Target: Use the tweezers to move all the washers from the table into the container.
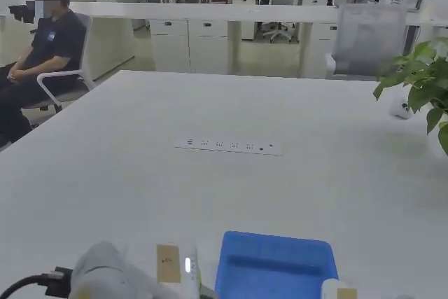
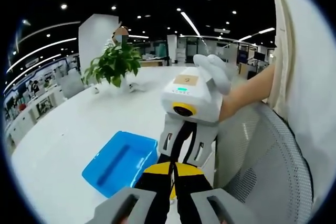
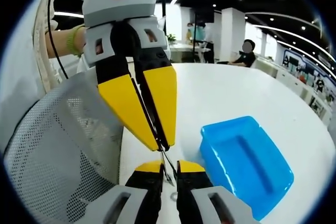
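Two claws meet tip to tip at the near edge of the bench (image 3: 231, 87). In the right gripper view a mesh chair (image 3: 58, 140) hides the bench at 9 o'clock. The left claw (image 3: 164, 145) comes in from 11 o'clock, pressed together on thin tweezers (image 3: 166, 162). The right claw (image 3: 169, 169) closely flanks their tip; whether it grips I cannot tell. A tiny ring, perhaps a washer (image 3: 173, 196), lies at 6 o'clock. The container (image 3: 247, 161) sits at 4 o'clock, with open bench beyond.
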Tool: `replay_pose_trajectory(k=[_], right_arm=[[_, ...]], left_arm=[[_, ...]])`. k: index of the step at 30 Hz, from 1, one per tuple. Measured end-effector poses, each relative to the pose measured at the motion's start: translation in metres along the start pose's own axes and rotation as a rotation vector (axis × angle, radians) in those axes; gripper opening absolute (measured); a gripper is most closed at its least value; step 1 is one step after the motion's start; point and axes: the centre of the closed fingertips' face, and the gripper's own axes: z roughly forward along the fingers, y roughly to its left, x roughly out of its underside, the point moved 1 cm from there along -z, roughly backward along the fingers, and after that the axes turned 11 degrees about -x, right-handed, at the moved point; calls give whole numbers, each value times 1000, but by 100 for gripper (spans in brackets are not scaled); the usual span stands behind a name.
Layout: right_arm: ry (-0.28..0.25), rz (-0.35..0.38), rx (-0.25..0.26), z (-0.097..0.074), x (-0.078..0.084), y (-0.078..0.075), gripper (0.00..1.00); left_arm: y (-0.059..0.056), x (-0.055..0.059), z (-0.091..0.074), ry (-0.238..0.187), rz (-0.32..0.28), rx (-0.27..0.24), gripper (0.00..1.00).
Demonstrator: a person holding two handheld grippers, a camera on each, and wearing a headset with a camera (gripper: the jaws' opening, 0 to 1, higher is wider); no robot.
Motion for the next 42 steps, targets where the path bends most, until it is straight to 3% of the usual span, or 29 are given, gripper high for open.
replay_pose_trajectory(k=[7,13,16,22,33,42], right_arm=[[-10,74,0,-1,1,-11,6],[-65,153,-21,-4,-1,-17,6],[-86,181,-25,-5,-2,-20,6],[-182,331,-90,-2,-8,-18,6],[-174,353,-140,15,-11,-11,6],[-173,367,-137,12,-9,-8,6]], left_arm=[[15,2,4,22,-44,-6,0],[28,-2,8,25,-111,29,0],[32,-3,10,31,-115,39,0],[37,-4,11,62,-117,65,0],[33,5,9,147,-71,108,0],[28,5,8,132,-86,117,0]])
